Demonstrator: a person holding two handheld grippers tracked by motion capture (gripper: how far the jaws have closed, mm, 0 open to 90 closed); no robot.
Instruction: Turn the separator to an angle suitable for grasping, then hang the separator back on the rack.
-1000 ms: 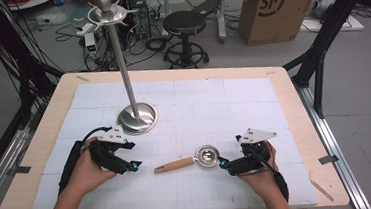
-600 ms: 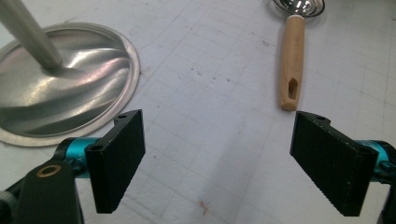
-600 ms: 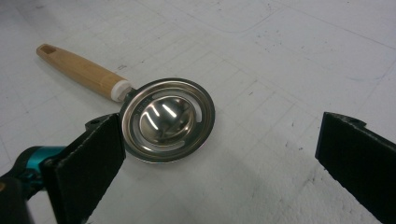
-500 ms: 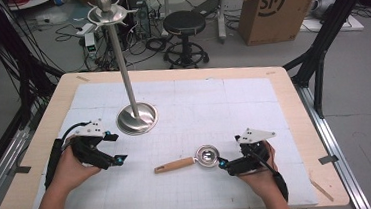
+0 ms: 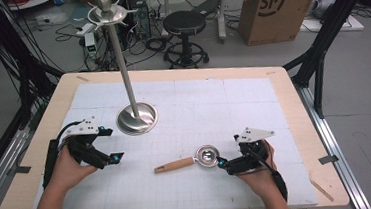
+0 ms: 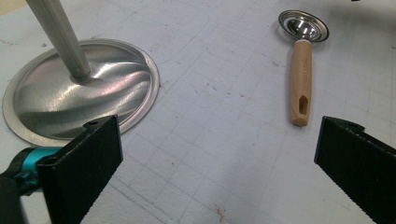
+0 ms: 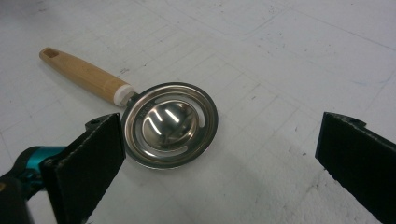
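Observation:
A small metal strainer spoon (image 5: 207,156) with a wooden handle (image 5: 175,164) lies flat on the white mat near the front middle. My right gripper (image 5: 224,165) stands open just right of its bowl. In the right gripper view the bowl (image 7: 170,123) lies on the mat beside the left jaw of my right gripper (image 7: 219,163), and I cannot tell if they touch. My left gripper (image 5: 112,143) is at the front left, apart from the handle. Its jaws have just been opening, and nothing is between them on the bare mat (image 6: 217,168). The spoon (image 6: 301,79) lies farther off.
A tall steel stand rises from a round base (image 5: 137,119) at the mat's left middle, close beyond my left gripper; its base (image 6: 79,93) is just past the left jaw. The wooden table edge (image 5: 293,101) frames the mat. A stool and a cardboard box stand on the floor beyond.
My left hand has drawn back to the left, away from the spoon's handle, and its jaws have spread wider. The spoon and my right gripper have stayed put.

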